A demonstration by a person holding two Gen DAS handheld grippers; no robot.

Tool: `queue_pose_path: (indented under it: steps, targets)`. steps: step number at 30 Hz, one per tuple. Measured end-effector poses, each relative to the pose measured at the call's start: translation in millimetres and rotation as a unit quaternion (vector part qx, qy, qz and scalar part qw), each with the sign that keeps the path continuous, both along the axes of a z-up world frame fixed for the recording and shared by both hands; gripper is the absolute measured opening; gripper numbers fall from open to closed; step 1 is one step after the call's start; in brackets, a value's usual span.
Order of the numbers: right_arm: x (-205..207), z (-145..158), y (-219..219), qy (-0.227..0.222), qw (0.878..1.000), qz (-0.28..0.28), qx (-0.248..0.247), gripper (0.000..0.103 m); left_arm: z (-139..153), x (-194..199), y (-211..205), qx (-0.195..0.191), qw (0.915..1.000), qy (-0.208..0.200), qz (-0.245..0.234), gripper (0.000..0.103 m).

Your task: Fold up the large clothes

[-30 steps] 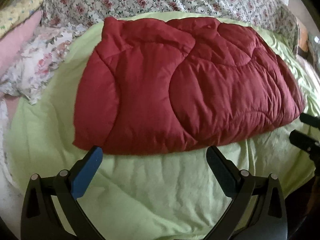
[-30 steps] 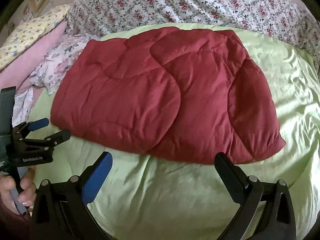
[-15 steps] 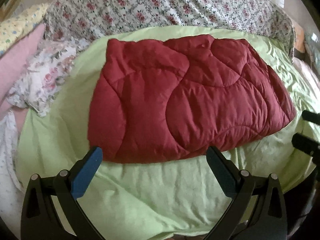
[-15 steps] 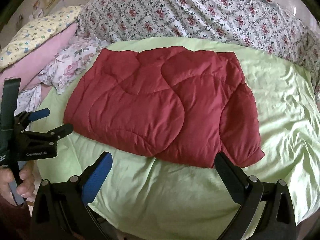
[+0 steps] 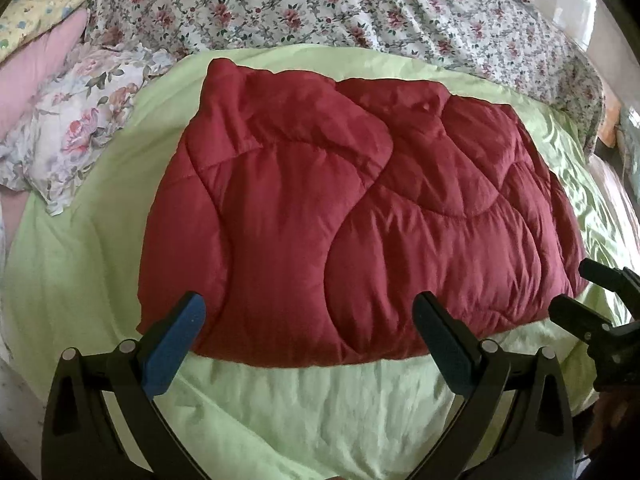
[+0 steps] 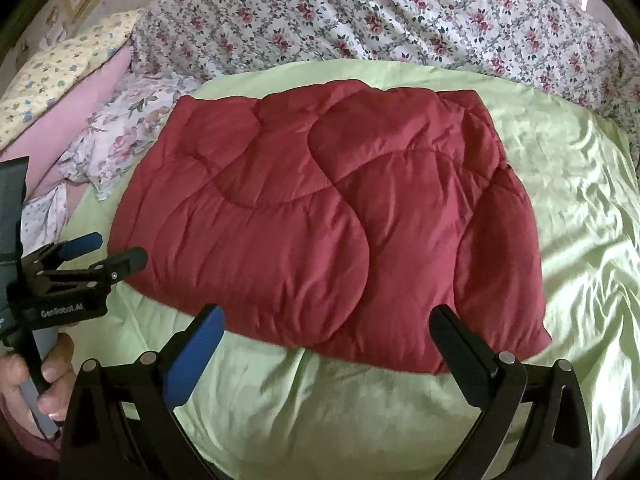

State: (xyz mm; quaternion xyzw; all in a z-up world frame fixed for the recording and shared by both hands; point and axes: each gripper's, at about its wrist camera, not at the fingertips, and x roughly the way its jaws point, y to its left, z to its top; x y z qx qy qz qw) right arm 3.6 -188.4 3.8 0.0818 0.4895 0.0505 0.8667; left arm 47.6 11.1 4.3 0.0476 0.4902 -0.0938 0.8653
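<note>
My left claw (image 5: 308,320) and right claw (image 6: 328,330) gape empty near the seemingly folded red quilt (image 5: 360,216) on the green sheet (image 5: 320,408).

We see a folded red quilt (image 5: 352,224) lying flat on a light green sheet (image 5: 320,412), near the sheet's front edge. Our left gripper (image 5: 308,324) hangs spread wide and empty just before the quilt's near edge. The right gripper (image 5: 588,300) shows at the right side. Floral bedding (image 5: 360,4) lies beyond.

Green sheet (image 5: 320,412) covers the bed, floral quilt (image 6: 380,20) and pillows (image 6: 52,76) behind
</note>
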Motion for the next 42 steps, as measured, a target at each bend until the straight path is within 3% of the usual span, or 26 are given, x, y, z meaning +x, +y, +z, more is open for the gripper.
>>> queue_pose_path:
  steps: [14, 42]
  targets:
    - [23, -1, 2, 0.011, 1.000, 0.003, 0.009, 0.103, 1, 10, -3, 0.006, 0.9999, 0.009, 0.007, 0.103]
    - [9, 12, -5, 0.006, 1.000, 0.001, 0.012, 0.103, 19, -1, -15, 0.011, 0.9999, -0.008, -0.011, 0.103]
